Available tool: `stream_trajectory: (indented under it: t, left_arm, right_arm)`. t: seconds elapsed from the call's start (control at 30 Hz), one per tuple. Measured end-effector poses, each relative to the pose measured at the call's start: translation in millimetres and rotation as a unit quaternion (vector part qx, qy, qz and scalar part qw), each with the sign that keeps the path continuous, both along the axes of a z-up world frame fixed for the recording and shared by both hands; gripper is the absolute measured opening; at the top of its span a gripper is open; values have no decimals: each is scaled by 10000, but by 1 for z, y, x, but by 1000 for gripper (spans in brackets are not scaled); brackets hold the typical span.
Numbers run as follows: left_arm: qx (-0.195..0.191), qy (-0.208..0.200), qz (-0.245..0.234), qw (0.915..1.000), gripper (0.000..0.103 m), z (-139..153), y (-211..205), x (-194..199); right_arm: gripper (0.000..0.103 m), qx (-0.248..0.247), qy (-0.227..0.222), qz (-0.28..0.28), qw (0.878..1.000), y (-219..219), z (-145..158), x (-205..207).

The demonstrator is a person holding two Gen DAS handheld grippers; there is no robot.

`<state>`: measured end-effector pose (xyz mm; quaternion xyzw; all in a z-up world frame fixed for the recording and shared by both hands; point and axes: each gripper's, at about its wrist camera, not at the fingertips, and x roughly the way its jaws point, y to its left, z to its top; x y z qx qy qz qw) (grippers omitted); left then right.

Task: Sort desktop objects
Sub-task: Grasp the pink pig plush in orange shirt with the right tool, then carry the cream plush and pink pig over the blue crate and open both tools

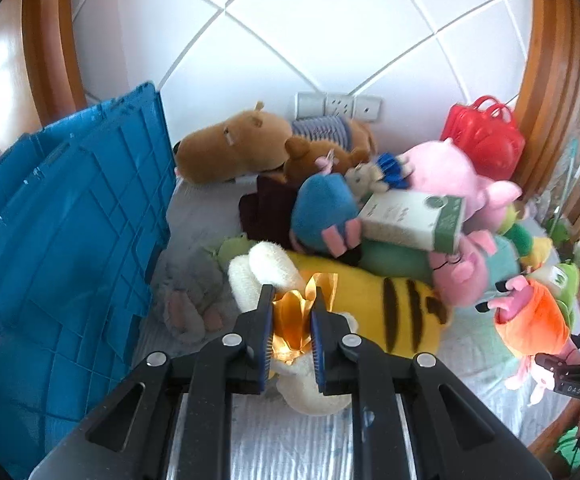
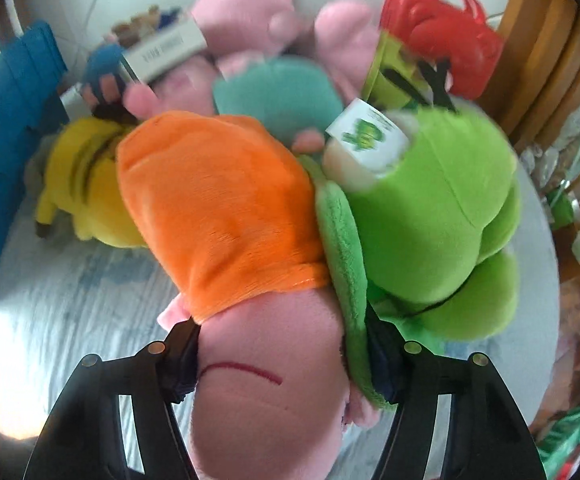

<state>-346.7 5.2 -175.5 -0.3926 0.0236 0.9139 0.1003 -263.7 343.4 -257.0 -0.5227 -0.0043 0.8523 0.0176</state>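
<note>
The right gripper (image 2: 285, 360) is clamped on a pink pig plush in an orange dress (image 2: 225, 216), its jaws squeezing the pink snout from both sides; a thin red stitched mouth curves across the snout. A green plush flap is caught against the right-hand finger. The toy fills the middle of the right wrist view, lifted above the pale striped cloth on the table (image 2: 69, 280), and blur softens its edges. Pressed against its right side is a bright green plush (image 2: 442, 208) bearing a white tag with green print; whether that plush is lifted too cannot be told.

The left gripper (image 1: 292, 312) is closed tightly on a gold ribbon bow (image 1: 296, 312) tied to a white plush (image 1: 310, 388), most of which lies hidden under the fingers. Just beyond lies a yellow plush with dark stripes (image 1: 374, 300), and beside it a grey plush (image 1: 193, 300).

Farther back the heap is tangled: a brown capybara plush (image 1: 241, 144), a blue plush (image 1: 322, 208), a large pink pig (image 1: 442, 172) and a white and green carton (image 1: 414, 220) resting on top. A red plastic basket (image 1: 486, 132) stands at the back right, its contents out of sight. A blue crate (image 1: 73, 216) stands at the left; only its ribbed outer wall shows, so its inside cannot be seen.
</note>
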Motion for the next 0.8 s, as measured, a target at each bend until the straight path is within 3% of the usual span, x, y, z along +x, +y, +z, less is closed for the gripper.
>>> stream_trajectory:
  t: [0.27,0.37,0.47,0.6,0.8]
  left_arm:
    - [215,351,-30,9991,16,32,-10,19]
    - [247,415,16,9988,16,37,-15,21]
    - [300,465,95,9984,16,41,-20,23]
    - [347,508,162,9980,16,41,-24,24]
    - [378,519,234,9977,16,40,-28,24]
  right_arm:
    - [61,50,595,25,9982,-9,59,16]
    - [56,-4,640,98,9979,-20,61,17]
    - [45,-20,753,221,9969,-27,75,15]
    - [43,58,824,271,9962,-30,86,8]
    - [41,134,549,380,9977,-32,74,1]
